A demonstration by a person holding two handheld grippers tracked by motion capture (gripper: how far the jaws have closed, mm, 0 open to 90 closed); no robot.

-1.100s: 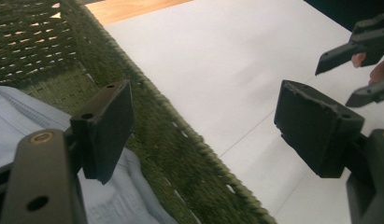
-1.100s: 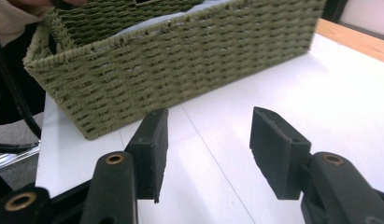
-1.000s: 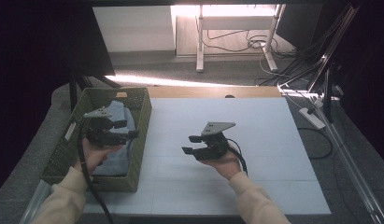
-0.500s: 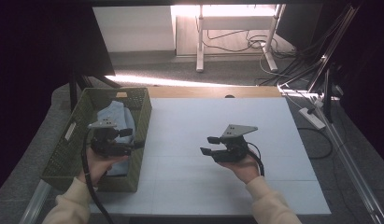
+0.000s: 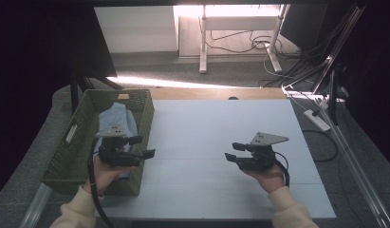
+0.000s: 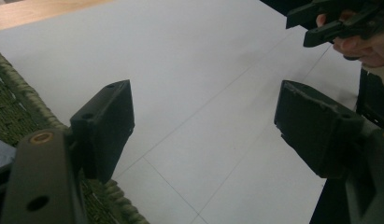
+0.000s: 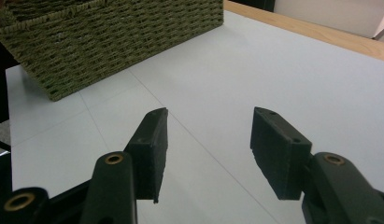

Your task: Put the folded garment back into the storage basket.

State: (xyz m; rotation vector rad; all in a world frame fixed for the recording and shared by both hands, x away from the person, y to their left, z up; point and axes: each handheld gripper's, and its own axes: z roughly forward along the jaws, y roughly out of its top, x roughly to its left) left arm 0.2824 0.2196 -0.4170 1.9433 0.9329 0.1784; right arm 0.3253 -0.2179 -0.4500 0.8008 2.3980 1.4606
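Since the earlier frame our right gripper (image 5: pixel 233 157) had slid right across the bare white bench (image 5: pixel 207 128); our left gripper (image 5: pixel 141 147) had drawn back over the basket (image 5: pixel 64 156) rim; both stood open, empty

A white bench (image 5: pixel 221 128) with a wooden far edge stands on grey carpet (image 5: pixel 183 73), where a bright strip of light falls, beyond it a white-legged desk (image 5: pixel 202 42), tangled cables (image 5: pixel 259 45) and dark surroundings.

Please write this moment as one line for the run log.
left gripper: open, empty, at the basket edge | right gripper: open, empty, above the table | cloth: in the basket
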